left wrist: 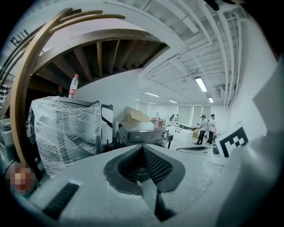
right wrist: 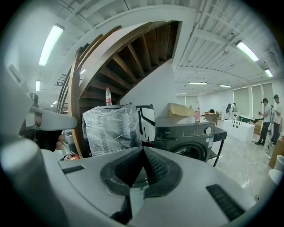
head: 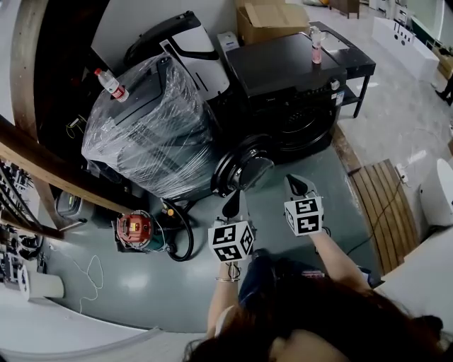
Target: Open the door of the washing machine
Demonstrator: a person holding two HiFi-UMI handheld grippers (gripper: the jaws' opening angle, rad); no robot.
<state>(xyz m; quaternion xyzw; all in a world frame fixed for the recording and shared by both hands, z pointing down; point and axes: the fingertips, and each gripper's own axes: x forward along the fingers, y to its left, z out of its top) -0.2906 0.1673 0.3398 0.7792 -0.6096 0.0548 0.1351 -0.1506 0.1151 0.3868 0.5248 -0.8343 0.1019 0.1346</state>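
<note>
The dark front-loading washing machine (head: 283,71) stands at the upper middle of the head view. Its round door (head: 244,170) hangs swung out to the left of the drum opening (head: 301,127). My left gripper (head: 231,205) is just below the door's edge, shut and holding nothing. To its right my right gripper (head: 297,185) hovers over the floor in front of the machine, also shut and empty. In the left gripper view the pads (left wrist: 151,162) of the left gripper (left wrist: 143,146) meet, with the machine (left wrist: 142,133) beyond. In the right gripper view the right gripper (right wrist: 143,148) points at the machine (right wrist: 186,133).
A plastic-wrapped appliance (head: 152,127) with a bottle (head: 110,83) on top stands left of the door. A pink bottle (head: 316,46) sits on the machine and a cardboard box (head: 272,20) lies behind. A red tool (head: 134,230) and cables lie at left, a slatted board (head: 379,205) at right.
</note>
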